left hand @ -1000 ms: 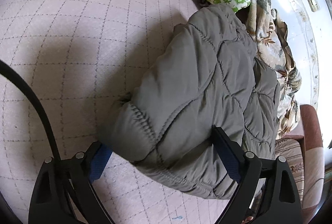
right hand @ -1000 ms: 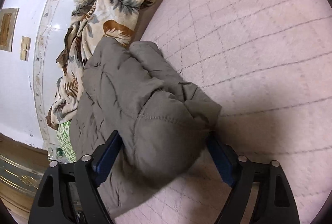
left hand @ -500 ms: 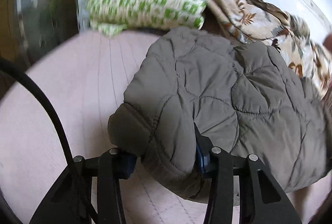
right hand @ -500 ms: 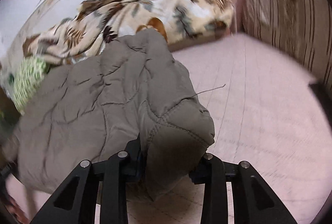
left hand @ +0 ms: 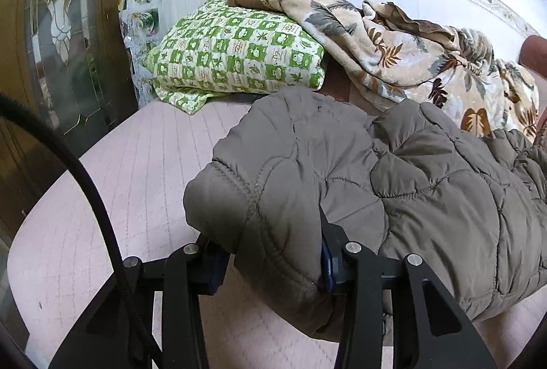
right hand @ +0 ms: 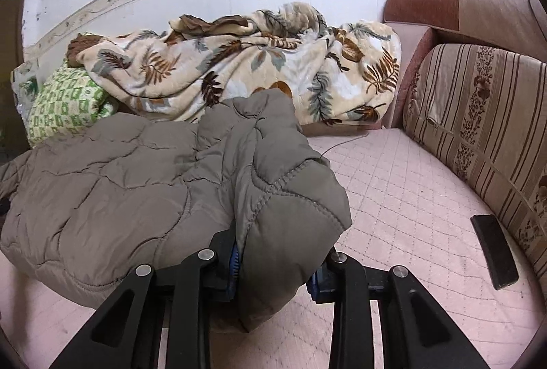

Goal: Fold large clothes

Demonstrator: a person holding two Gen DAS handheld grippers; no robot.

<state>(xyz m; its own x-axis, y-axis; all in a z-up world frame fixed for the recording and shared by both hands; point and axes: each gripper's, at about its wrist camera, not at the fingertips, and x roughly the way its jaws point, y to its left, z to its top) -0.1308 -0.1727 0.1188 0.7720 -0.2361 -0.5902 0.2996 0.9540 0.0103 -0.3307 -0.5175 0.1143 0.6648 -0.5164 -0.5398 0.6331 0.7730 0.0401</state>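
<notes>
Pink quilted bedding (left hand: 143, 171) fills the foreground of both my wrist views, with a white wall and its floral border strip behind. On it lies the grey-brown quilted jacket (left hand: 393, 191), bundled into a thick folded mass whose long axis runs across the bed, from my left gripper's side to my right one's. Its far edge sits just in front of the leaf-print blanket (right hand: 259, 68) heaped along the wall.

My left gripper (left hand: 273, 263) comes in low and level from the near edge of the bed, jaws clenched on the jacket's left end, a stitched padded roll bulging up and over the fingers. A black cable (left hand: 82, 184) arcs past on its left. My right gripper (right hand: 277, 266) is in the same low, forward-pointing pose, clamped on the jacket's right end, where the fabric drapes down between the blue pads.

Left of the blanket, a green-and-white checked pillow (left hand: 239, 58) rests against the wall corner. On the right, a striped sofa cushion (right hand: 478, 116) borders the bedding, with a dark flat object (right hand: 492, 249) beside it; I cannot tell what that is.
</notes>
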